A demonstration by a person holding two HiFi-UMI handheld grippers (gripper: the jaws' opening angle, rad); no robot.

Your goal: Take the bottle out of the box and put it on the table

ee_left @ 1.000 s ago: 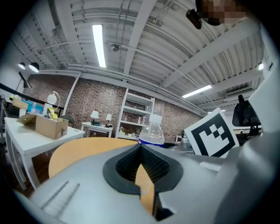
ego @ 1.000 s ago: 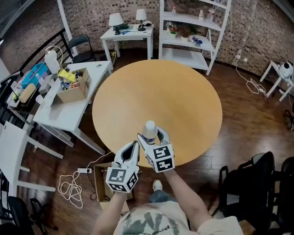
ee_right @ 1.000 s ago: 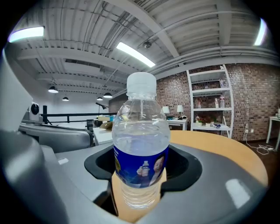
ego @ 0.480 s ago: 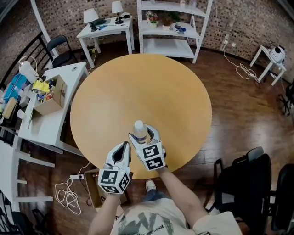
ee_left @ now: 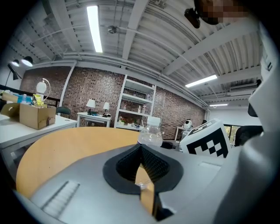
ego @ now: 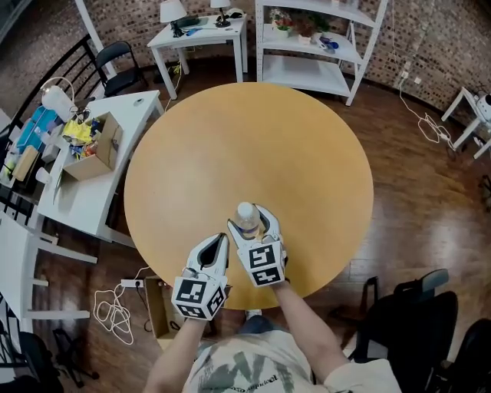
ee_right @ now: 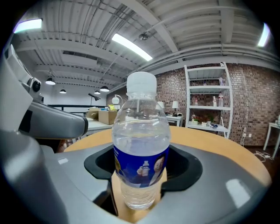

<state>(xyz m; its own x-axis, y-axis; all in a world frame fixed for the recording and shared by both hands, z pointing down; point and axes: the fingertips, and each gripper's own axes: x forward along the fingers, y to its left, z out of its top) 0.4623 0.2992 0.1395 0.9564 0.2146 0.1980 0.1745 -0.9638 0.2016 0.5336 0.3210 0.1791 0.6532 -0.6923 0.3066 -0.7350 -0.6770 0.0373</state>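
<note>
The bottle (ego: 246, 217) stands upright between the right gripper's (ego: 252, 220) jaws over the table's (ego: 245, 130) near edge (left gripper (ego: 221, 239) just beside, leftward).

- White open shelf unit (ego: 307, 73) against the red brick wall (ego: 130, 19).
- Just beside it, a small white bench (ego: 215, 31) carrying two white table lamps (ego: 172, 11).
- Black folding chair (ego: 123, 60) near a long white bench (ego: 92, 192) that bears an open brown cardboard carton (ego: 107, 150) of bright clutter.
- White power strip (ego: 130, 283) and looped white cable (ego: 111, 311) on the dark wood floor (ego: 414, 192).
- Black office chair (ego: 414, 315), near right.
</note>
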